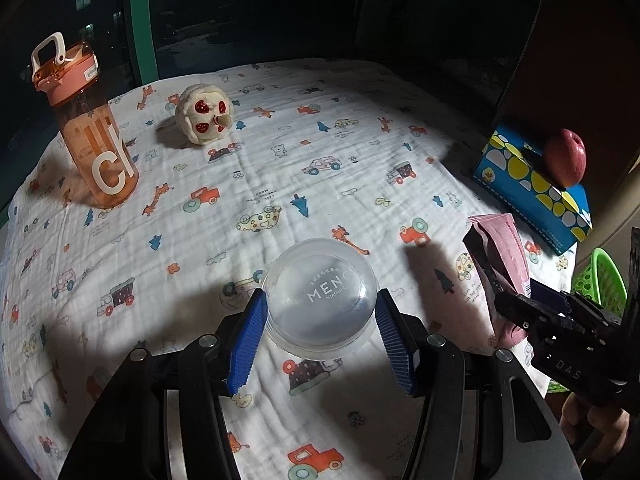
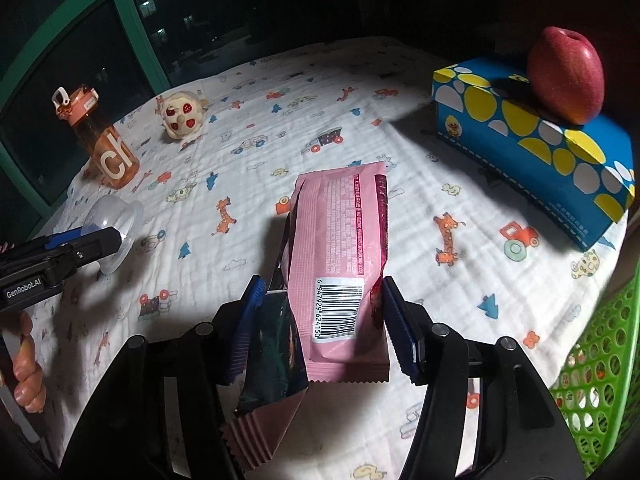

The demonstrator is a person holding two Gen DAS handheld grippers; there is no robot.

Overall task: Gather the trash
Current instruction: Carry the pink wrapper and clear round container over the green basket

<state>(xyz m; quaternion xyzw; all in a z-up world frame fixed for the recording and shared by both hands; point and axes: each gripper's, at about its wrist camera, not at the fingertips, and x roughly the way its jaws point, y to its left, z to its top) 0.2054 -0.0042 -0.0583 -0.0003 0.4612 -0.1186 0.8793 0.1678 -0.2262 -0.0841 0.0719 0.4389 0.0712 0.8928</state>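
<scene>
Counter (image 1: 280, 184) draped in a white cloth printed with cartoon cars, giraffes and trees, green-framed window (image 2: 132, 36) behind, night outside with lit windows of distant buildings, bright pool of light mid-counter, dark edges

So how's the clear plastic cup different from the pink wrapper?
The clear plastic cup is rigid, round and see-through; the pink wrapper is flat, crinkled and opaque, with a barcode. The cup sits between the left gripper fingers, the wrapper between the right gripper fingers. Both are over the patterned cloth.

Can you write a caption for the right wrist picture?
Right gripper clamps a pink snack wrapper above the cartoon tablecloth.
</scene>
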